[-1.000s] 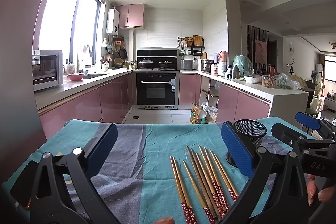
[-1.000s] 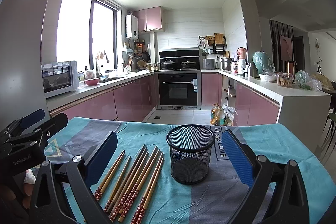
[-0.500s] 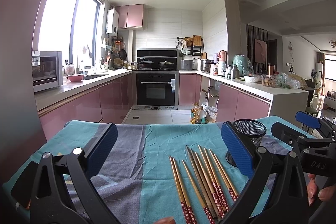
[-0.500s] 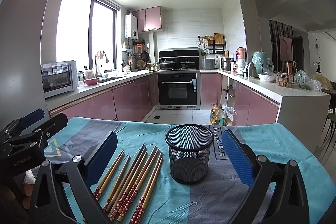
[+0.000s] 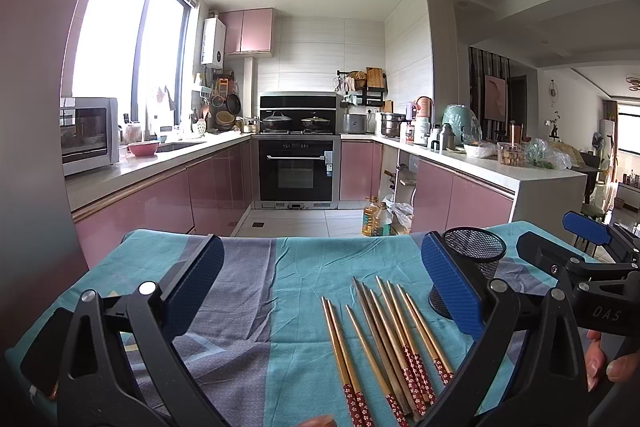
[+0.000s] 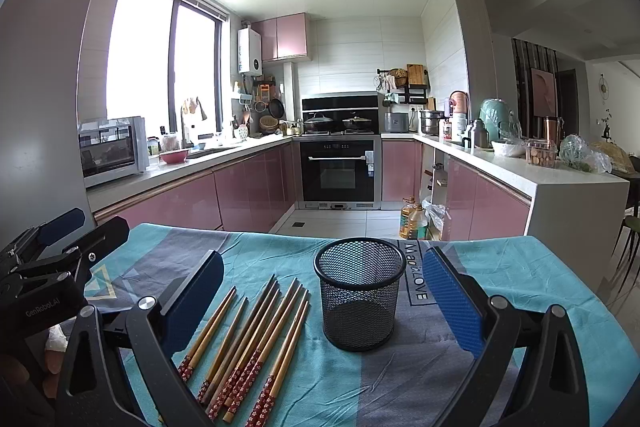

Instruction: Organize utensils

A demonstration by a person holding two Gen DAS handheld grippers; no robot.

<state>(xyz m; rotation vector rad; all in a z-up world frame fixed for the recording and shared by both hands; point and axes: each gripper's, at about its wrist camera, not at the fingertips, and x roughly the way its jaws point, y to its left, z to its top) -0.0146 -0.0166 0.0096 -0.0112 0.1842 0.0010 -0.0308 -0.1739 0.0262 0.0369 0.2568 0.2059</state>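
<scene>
A black wire-mesh cup, round and upright, stands on the teal and grey cloth with the wooden chopsticks lying flat in a loose fan just to its left, their red patterned ends toward the cameras; nothing lies over them. The right gripper has its blue-padded jaws spread wide and holding nothing, the cup between them and the chopsticks by its left finger, while the left gripper is likewise wide apart and holding nothing over bare, wrinkled cloth left of the chopsticks. Beyond the cloth's far edge are tiled floor, pink cabinets and a black oven.
</scene>
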